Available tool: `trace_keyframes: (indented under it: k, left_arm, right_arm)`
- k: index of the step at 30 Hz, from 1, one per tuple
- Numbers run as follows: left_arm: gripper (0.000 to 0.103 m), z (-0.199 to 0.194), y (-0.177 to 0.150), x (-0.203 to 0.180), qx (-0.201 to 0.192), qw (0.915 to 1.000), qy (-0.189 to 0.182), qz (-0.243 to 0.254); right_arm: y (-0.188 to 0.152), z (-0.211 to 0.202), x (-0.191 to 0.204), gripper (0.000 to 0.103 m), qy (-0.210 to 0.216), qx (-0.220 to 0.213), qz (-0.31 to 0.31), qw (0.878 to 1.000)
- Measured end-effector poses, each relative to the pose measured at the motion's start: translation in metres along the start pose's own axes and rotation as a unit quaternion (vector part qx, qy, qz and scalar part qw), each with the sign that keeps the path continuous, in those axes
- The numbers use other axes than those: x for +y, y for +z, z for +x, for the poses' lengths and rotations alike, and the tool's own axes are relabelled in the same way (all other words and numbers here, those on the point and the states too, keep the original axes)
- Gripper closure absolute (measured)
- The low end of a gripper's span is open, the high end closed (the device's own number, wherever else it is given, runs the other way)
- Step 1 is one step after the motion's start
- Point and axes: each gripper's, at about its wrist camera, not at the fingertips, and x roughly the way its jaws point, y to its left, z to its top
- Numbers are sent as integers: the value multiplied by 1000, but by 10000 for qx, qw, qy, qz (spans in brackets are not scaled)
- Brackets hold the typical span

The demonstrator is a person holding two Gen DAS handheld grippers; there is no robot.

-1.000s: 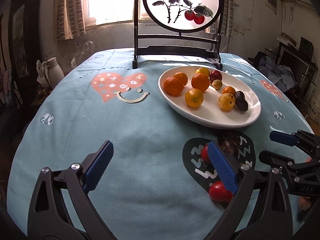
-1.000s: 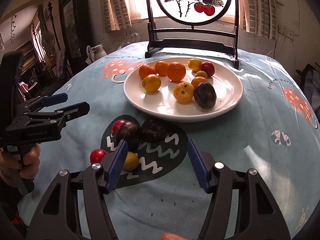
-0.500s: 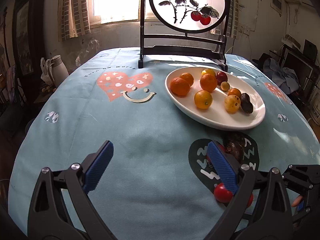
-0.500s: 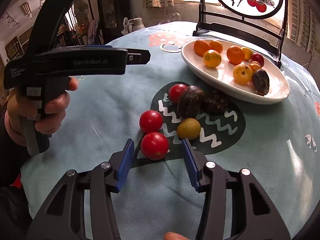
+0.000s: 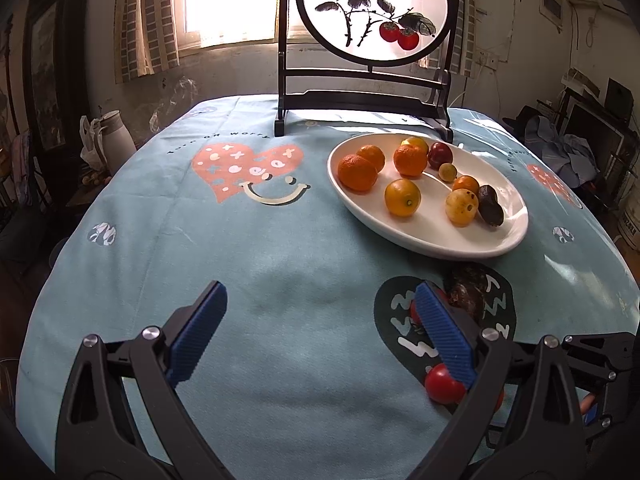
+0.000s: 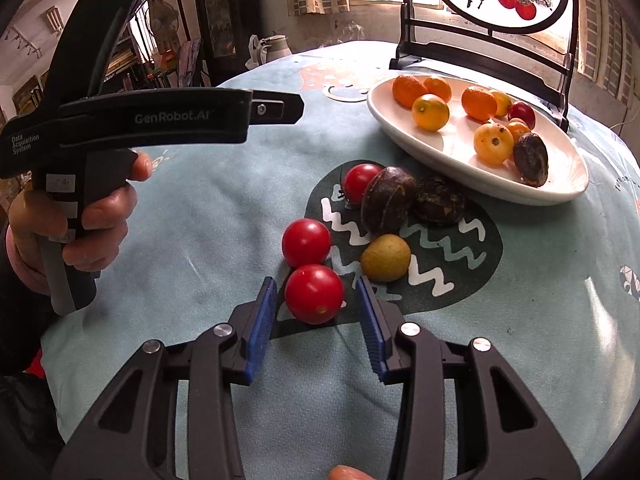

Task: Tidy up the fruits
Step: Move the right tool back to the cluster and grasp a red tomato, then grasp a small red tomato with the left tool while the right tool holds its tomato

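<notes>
Six fruits off plate [image 6: 472, 160]. Right gripper [image 6: 316, 312] jaws spread around tomato [image 6: 314, 293], untouched; next: pinch gently, lift. Left gripper [image 5: 320, 336] jaws spread, idle.

Red tomatoes [image 6: 314, 294] on a pale-blue tablecloth [image 6: 208, 216] with dark zigzag patch; white plate [image 6: 452, 148], blue fingers [image 6: 260, 320].

On my left tongs [image 6: 276, 109], seen from the right wrist, the barrel read "GenRobot.AI" in pale letters, and the butt end carried small print, "Data Acquisition System". A label on the grip below was too blurred for me to read. The tablecloth [image 5: 280, 264] bore curved dark lettering above the heart, something like "...OR WORRY", only partly legible. The screen [image 5: 378, 12] at the far edge showed brushed Chinese characters at its top; I made out "事", the others cut off or unclear.
</notes>
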Motion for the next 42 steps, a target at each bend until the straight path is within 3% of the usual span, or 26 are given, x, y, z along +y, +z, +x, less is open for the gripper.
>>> trace_keyframes:
  k: [7, 13, 19, 23, 28, 35, 38, 42]
  left_arm:
    - [6, 0, 0, 0, -4, 10000, 5, 0]
    - [6, -1, -1, -1, 16, 10000, -16, 21]
    - [6, -2, -4, -7, 64, 9996, -195, 174]
    - [8, -1, -14, -26, 257, 9961, -591, 610]
    - [27, -5, -31, -52, 344, 9868, -922, 1283]
    - [50, 8, -41, -63, 758, 9785, -1219, 1483]
    - [57, 13, -45, -68, 842, 9761, -1222, 1587]
    - [58, 16, -48, -73, 890, 9737, -1208, 1717]
  right_arm:
    - [-1, 1, 2, 71, -11, 3, -59, 10000]
    - [0, -6, 3, 73, -38, -110, -62, 9999]
    - [7, -43, -32, 74, -85, -733, 649, 9952]
    - [6, -56, -59, 74, -295, -935, 1174, 9882]
    - [4, -57, -72, 74, -420, -941, 1450, 9840]
    - [2, -55, -72, 74, -420, -857, 1457, 9847]
    - [2, -53, -72, 74, -429, -828, 1468, 9848]
    - [2, -53, -72, 74, -427, -814, 1466, 9849]
